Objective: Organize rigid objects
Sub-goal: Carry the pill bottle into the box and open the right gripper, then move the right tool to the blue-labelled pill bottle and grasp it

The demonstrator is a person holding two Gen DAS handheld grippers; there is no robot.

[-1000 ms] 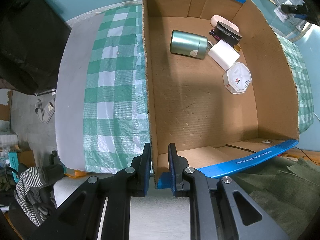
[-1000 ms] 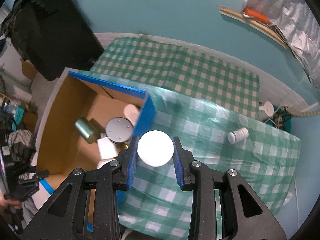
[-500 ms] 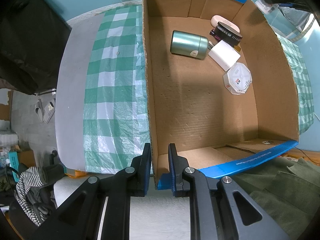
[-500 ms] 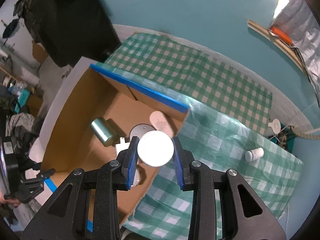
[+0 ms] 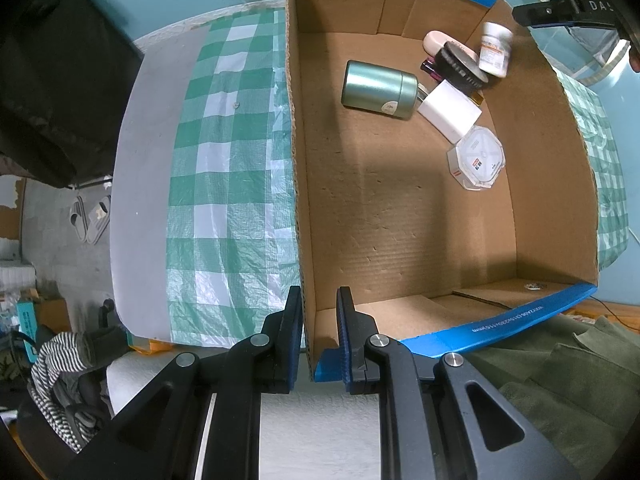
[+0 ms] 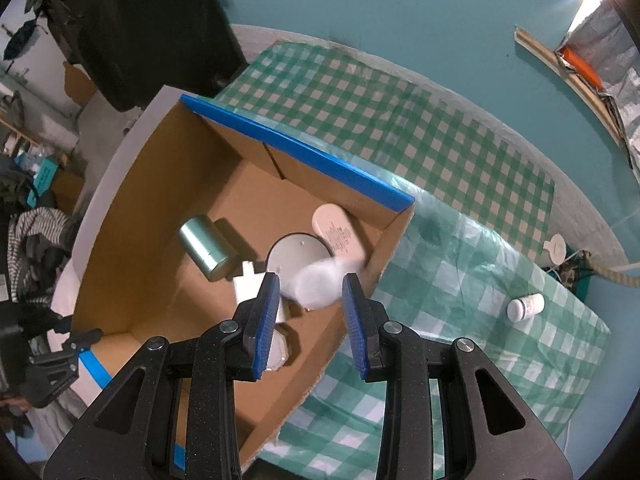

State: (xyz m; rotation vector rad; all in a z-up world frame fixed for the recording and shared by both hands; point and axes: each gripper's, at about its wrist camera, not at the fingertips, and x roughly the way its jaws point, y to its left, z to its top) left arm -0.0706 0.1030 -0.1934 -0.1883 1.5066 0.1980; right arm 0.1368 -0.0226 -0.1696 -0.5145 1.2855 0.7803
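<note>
Green-checked tablecloth (image 5: 224,168) is lying under your open cardboard box (image 5: 400,208). Your left gripper (image 5: 318,332) is pinching its near wall; your right gripper (image 6: 310,312), jaws parted, is releasing the blurred white pill bottle (image 6: 316,286) over the far corner.

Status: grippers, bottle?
Left gripper shut on box wall. Right gripper over box; white bottle blurred between pads, grip unclear. Grey round item below.

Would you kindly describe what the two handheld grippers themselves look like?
Both look alike. The left gripper and the right gripper each have matte black, speckled fingers with triangular cut-outs, round silver pivot screws and ribbed blue pads. No cables or sleeves show.
</note>
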